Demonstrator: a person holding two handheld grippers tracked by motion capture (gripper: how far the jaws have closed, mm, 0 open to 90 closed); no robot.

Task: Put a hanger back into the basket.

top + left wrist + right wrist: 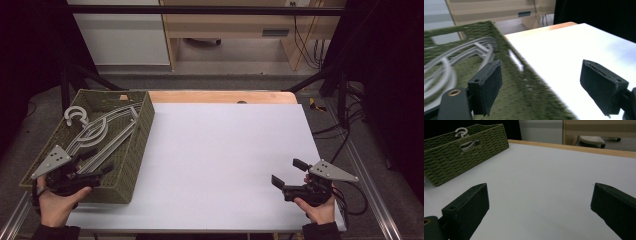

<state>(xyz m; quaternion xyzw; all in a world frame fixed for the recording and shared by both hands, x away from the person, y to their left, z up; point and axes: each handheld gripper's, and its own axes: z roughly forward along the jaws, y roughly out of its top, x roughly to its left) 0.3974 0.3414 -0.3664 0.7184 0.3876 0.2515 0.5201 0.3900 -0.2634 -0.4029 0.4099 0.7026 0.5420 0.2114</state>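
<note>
The left claw point(102, 172) sits over the near end of a green woven rectangular basket point(142, 132), at the left side of the bench point(225, 155). Its two black jaws stand wide apart and clasp nothing. In the left gripper view one jaw hangs over the basket's inside and the other over the white bench top, so the basket's right wall runs between them without touching either pad. That view is smeared along the wall.

Inside the basket lie pale grey plastic clothes hangers point(95, 132), stacked roughly along its length. Their curved hooks point(76, 116) point to the far left corner, and their straight bars reach toward the near end, just beside the left claw. The left gripper view shows their curved arms point(446, 67) beyond the jaw on the left, apart from it.

The right claw point(286, 173) rests low over the near right part of the bench, well apart from the basket. Its jaws are also spread wide with nothing between them; in the right gripper view bare white surface lies between the pads point(469, 210). That view shows the basket point(454, 162) far off at the upper left, with a hanger hook point(461, 131) rising above its rim.

A person's hands grip each tool from the near edge.
</note>
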